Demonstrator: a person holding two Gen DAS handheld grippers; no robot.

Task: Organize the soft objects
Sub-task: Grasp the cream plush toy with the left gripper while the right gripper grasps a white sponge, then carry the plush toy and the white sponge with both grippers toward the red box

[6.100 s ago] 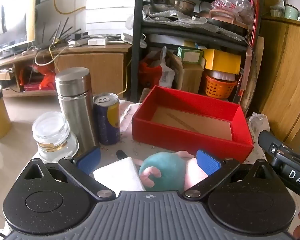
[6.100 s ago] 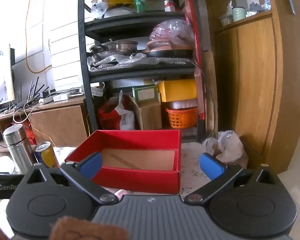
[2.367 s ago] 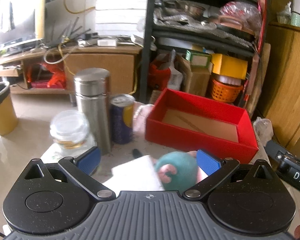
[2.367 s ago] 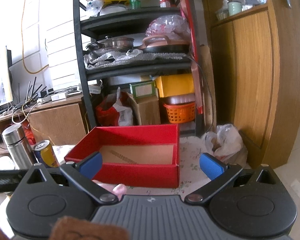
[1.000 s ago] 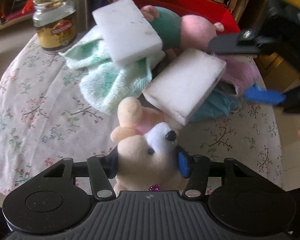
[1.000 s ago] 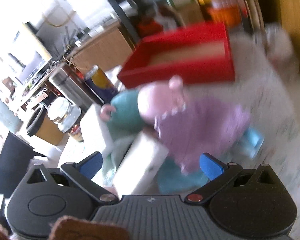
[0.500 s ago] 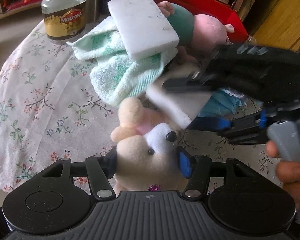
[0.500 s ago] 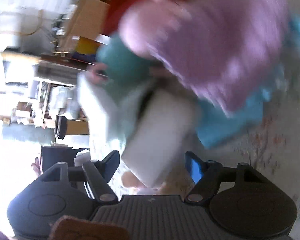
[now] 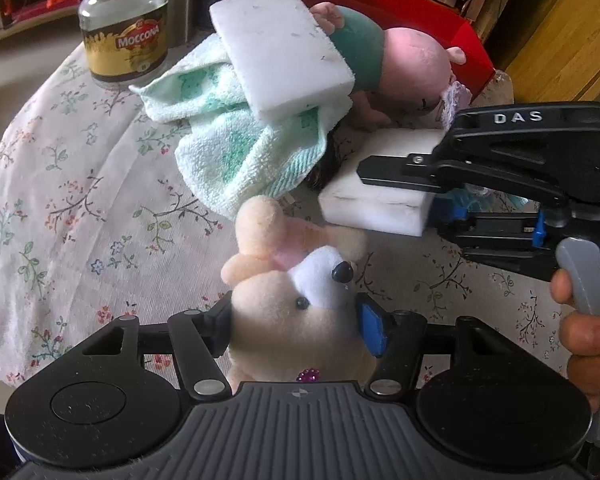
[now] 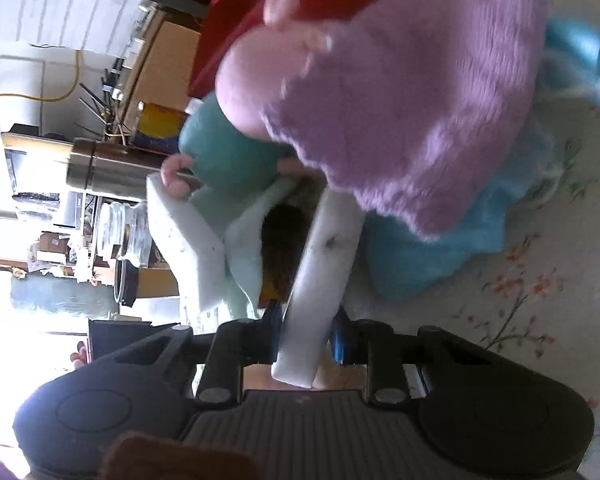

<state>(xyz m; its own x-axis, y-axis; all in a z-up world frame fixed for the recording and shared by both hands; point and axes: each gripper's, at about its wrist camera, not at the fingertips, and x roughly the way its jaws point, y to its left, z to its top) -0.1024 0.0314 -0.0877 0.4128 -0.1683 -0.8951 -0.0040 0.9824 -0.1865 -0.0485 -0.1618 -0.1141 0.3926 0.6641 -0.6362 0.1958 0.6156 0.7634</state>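
Note:
A beige plush toy (image 9: 296, 304) sits low in the left wrist view, and my left gripper (image 9: 296, 322) is shut on its head. Just beyond it lies a white sponge block (image 9: 372, 204). My right gripper (image 9: 404, 200) comes in from the right, rolled on its side, and is shut on that sponge's near end (image 10: 324, 276); its fingers (image 10: 274, 320) squeeze the foam. A second white sponge (image 9: 280, 48) rests on a green towel (image 9: 236, 148). Behind lies a pink plush in a teal shirt (image 9: 404, 60), with a purple cloth (image 10: 412, 112) and blue cloth (image 10: 440, 256) beside it.
A red open box (image 9: 380, 4) stands at the table's far side behind the pile. A glass coffee jar (image 9: 124, 36) and a steel flask (image 10: 112, 168) stand at the far left. The round table's floral cloth (image 9: 80, 208) drops off at the left edge.
The right gripper has swung in from the right, rolled onto its side, sunk and closed on the nearer white sponge. The left gripper has kept still with the beige plush in it.

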